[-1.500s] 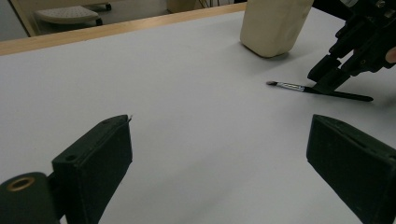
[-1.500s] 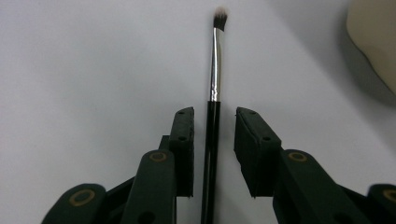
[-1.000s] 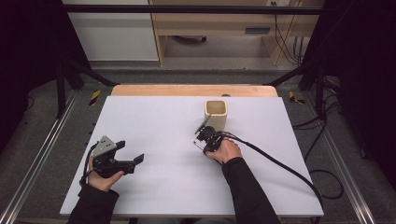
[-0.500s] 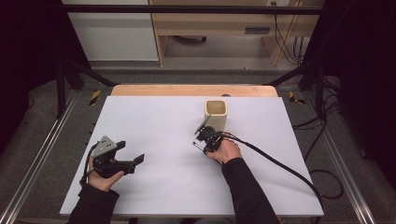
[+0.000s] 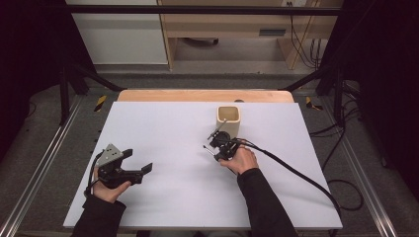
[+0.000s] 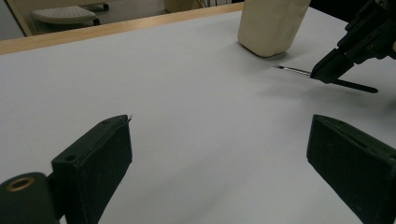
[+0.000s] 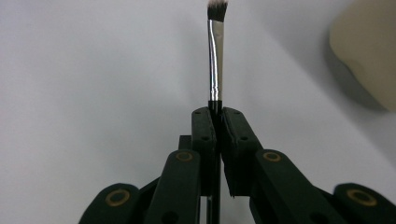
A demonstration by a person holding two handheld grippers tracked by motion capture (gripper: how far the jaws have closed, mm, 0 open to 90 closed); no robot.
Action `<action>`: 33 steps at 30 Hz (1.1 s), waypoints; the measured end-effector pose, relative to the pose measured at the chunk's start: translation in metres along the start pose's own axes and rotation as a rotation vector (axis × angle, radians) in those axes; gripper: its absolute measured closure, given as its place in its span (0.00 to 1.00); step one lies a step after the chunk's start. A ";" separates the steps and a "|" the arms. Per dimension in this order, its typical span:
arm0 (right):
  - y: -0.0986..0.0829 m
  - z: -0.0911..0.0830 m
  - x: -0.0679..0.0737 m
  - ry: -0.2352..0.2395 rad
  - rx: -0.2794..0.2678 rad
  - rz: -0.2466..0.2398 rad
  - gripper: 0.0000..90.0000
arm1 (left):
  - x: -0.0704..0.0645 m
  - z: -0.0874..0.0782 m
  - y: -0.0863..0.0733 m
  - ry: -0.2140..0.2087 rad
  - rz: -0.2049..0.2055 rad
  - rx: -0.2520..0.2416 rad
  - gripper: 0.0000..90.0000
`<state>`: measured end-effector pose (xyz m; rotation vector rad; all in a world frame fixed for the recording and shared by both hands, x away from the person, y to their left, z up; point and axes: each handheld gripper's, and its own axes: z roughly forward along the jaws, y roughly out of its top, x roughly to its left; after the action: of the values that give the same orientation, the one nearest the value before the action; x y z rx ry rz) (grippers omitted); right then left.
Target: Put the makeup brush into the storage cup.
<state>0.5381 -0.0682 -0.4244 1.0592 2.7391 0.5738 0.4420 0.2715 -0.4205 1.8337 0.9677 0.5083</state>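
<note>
A: Hardly any movement since a second ago. The right gripper (image 5: 216,142) sits where it was, just in front of the beige cup (image 5: 229,121), and the left gripper (image 5: 136,164) has not stirred from the near left of the white table (image 5: 163,128).

B: And what's the right one got?

A: A slim brush (image 7: 215,56), pinched right between its jaws. In the right gripper view the jaws are pressed together on the black handle, the silver ferrule rises straight out above them, and the dark bristles are at the top of the frame.

B: Is it in the cup?

A: No, outside it. In the left gripper view the brush (image 6: 293,70) is held just above the table, its tip pointing away from that gripper, close beside the base of the cup (image 6: 271,23) but apart from it.

B: The left gripper?

A: Wide open, holding nothing. Its two black jaws stand far apart in its own view with bare white table between them. From above, it lies well apart from the cup and the brush, with the person's hand (image 5: 109,188) wrapped around its body.

B: The cup itself?

A: Upright, towards the far edge of the table, right of centre.
</note>
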 end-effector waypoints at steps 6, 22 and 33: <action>-0.002 -0.017 0.001 0.007 -0.083 0.013 0.93 | 0.000 -0.001 0.000 -0.004 0.004 -0.002 0.07; -0.016 -0.057 -0.003 0.040 -0.314 0.073 0.93 | -0.001 -0.002 0.000 -0.001 0.002 -0.020 0.06; -0.032 -0.079 -0.011 0.028 -0.467 0.112 0.93 | 0.000 -0.003 0.000 0.006 0.011 -0.021 0.06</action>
<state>0.5054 -0.1211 -0.3649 1.0854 2.3929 1.1785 0.4395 0.2729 -0.4195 1.8207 0.9542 0.5290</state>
